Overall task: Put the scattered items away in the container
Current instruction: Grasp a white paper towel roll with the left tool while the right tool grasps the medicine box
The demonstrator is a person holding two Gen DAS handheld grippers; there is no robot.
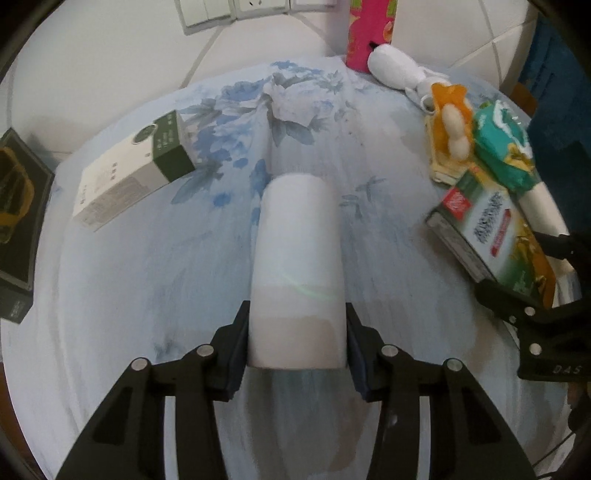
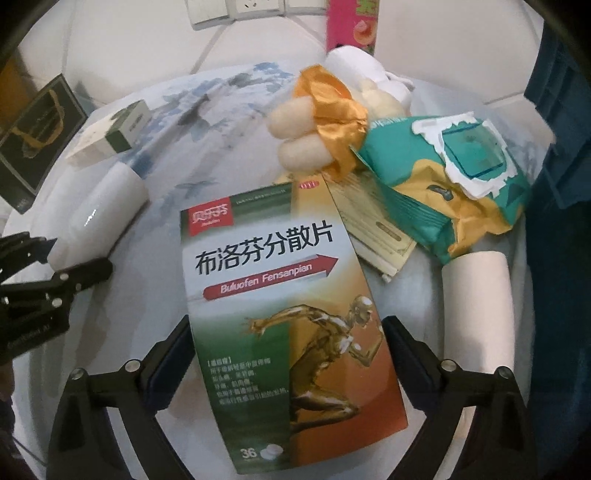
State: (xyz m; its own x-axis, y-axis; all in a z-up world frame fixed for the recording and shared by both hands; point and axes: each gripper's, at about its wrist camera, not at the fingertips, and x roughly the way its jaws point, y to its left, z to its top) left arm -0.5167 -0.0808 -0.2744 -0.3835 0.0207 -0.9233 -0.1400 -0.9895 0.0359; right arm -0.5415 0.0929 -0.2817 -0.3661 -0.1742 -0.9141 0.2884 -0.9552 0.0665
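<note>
My left gripper [image 1: 297, 341] is shut on a white cylinder bottle [image 1: 297, 266] and holds it over the blue floral cloth [image 1: 155, 280]. The bottle also shows in the right wrist view [image 2: 99, 218]. My right gripper [image 2: 286, 350] is shut on a green and orange medicine box [image 2: 284, 295], seen in the left wrist view [image 1: 495, 236] too. A white and green box [image 1: 133, 173] lies at the left. A teal wet-wipes pack [image 2: 443, 184], an orange-ribboned plush toy [image 2: 321, 125] and a paper roll [image 2: 480, 306] lie in a pile at the right.
A pink canister [image 1: 369, 29] and a white plush [image 1: 395, 68] stand at the back by the tiled wall. A black box [image 1: 18, 221] sits at the far left. A dark blue container wall [image 2: 557, 221] rises at the right edge.
</note>
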